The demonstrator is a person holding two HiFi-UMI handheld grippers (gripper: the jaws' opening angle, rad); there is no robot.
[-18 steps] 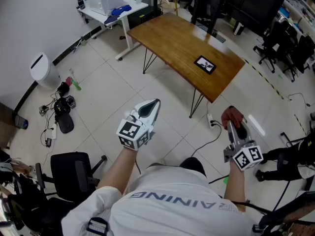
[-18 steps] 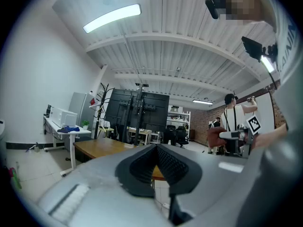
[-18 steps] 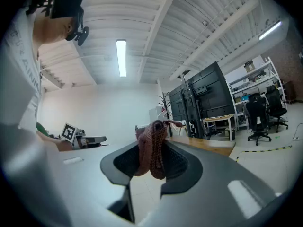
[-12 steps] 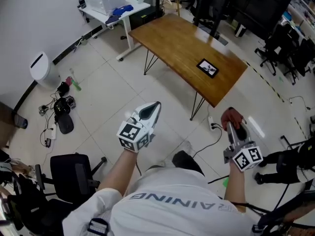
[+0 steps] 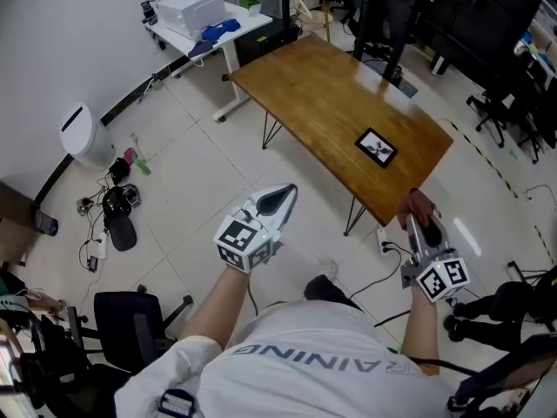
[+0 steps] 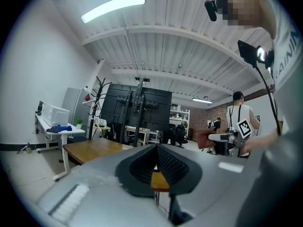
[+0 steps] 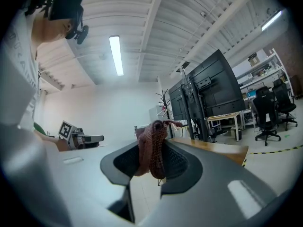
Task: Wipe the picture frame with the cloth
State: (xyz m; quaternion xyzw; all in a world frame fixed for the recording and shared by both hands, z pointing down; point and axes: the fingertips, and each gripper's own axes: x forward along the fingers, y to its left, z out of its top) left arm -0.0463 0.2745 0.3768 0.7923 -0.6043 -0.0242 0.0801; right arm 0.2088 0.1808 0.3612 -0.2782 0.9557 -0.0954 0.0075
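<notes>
I have stepped nearer the table (image 5: 322,94). Its near corner was well ahead of my right gripper (image 5: 419,222) before; in the head view it now sits just beside the cloth (image 5: 415,202). The picture frame (image 5: 376,146) has drawn closer too, and my left gripper (image 5: 280,197) has come forward.
</notes>
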